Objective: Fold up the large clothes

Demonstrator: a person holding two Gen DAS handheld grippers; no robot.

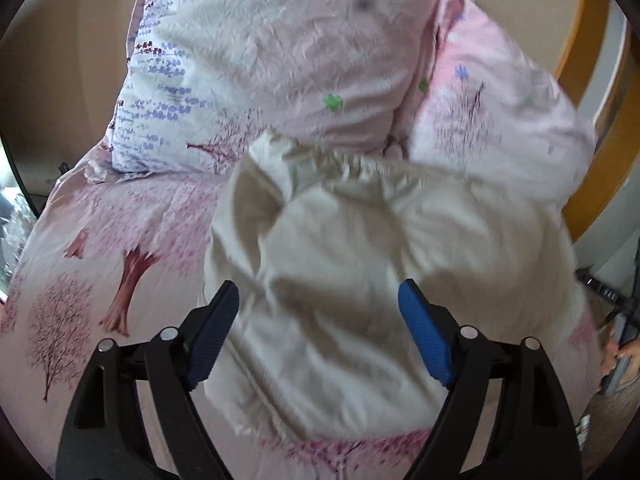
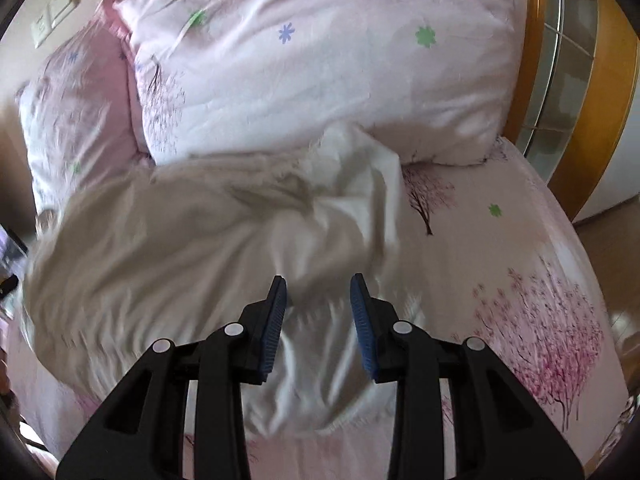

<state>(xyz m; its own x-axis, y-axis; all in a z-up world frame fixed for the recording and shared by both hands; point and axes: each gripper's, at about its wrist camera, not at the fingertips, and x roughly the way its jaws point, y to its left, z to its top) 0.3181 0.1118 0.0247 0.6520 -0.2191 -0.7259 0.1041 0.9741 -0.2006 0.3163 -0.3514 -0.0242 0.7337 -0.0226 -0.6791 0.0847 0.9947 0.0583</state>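
Cream garment bunched on the bed, folding barely begun

One cream garment (image 1: pixel 360 264) with a gathered elastic edge lies in a rumpled heap on the pink tree-print bedsheet (image 1: pixel 100 264), just in front of two pillows (image 2: pixel 320 64) stacked against the wall; no flat panel or clean crease shows, so by my reading the spreading, smoothing and every fold are left to do (the blur hides finer detail). The count: one garment, two pillows, two tongs. The left gripper (image 1: pixel 318 332) stands wide above the cloth, with nothing between its blue pads, while the right gripper (image 2: pixel 319 328) is narrower, its jaws apart over the garment's near edge and not visibly pinching any fabric
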